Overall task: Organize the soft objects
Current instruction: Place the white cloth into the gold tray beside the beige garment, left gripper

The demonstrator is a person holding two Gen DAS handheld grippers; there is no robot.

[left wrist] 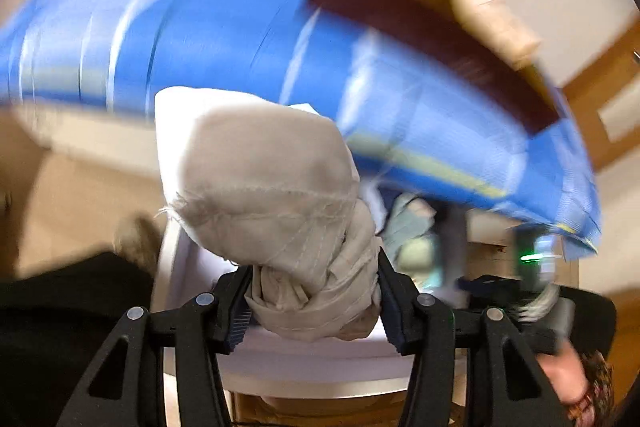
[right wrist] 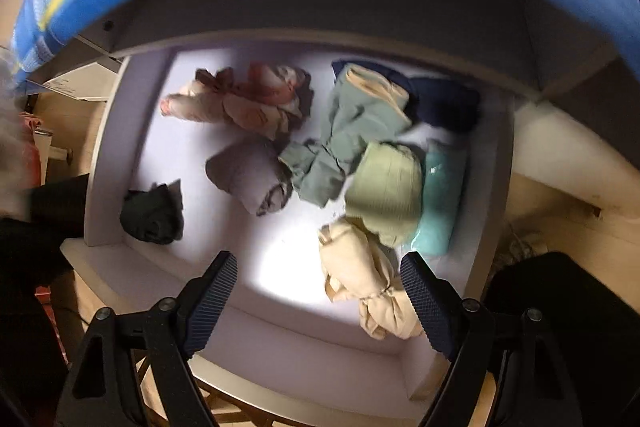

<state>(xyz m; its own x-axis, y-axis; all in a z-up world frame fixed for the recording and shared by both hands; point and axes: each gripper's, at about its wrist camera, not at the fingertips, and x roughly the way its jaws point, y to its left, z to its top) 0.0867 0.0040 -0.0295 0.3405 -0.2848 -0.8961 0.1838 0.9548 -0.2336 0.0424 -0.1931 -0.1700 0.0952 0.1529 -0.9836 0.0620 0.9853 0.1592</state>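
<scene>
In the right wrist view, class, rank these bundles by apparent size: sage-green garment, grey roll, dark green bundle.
1. sage-green garment, clearly the largest.
2. grey roll.
3. dark green bundle, slightly smaller than the roll; fisheye distortion near the edge makes this uncertain.

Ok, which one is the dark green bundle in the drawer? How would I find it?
Look into the open white drawer in the right wrist view. Most rolled clothes crowd its middle and right side. The dark green bundle sits alone in the near left corner, against the left wall, apart from the grey roll. It is the darkest piece on that side.
</scene>
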